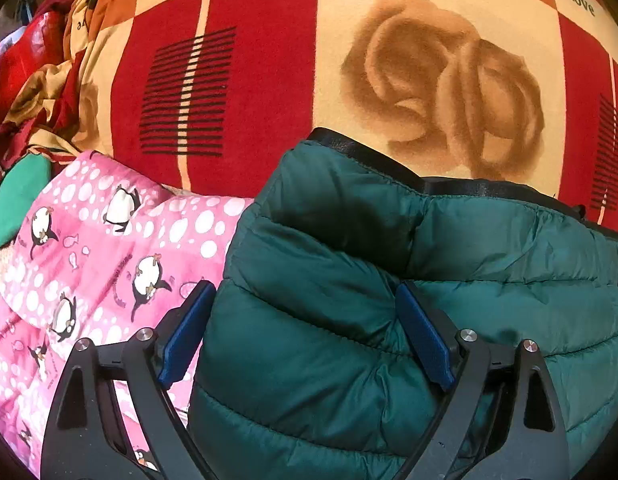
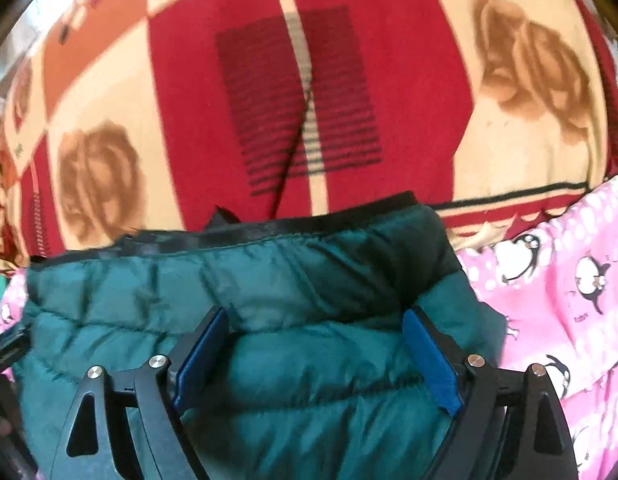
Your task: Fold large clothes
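A dark green quilted puffer jacket (image 1: 389, 300) with a black hem band lies folded on the bed. My left gripper (image 1: 305, 292) is open, its blue pads (image 1: 187, 332) wide apart, with the jacket's left edge bulging between them. The same jacket fills the lower right wrist view (image 2: 269, 300). My right gripper (image 2: 315, 320) is open too, its blue pads (image 2: 431, 356) straddling a puffed fold near the jacket's right end. Neither gripper pinches the fabric.
A pink penguin-print quilt (image 1: 89, 264) lies under and beside the jacket, also at the right of the right wrist view (image 2: 557, 300). A red and cream rose-print blanket (image 1: 389, 40) covers the bed beyond. Crumpled red and green cloth (image 1: 25, 120) is piled far left.
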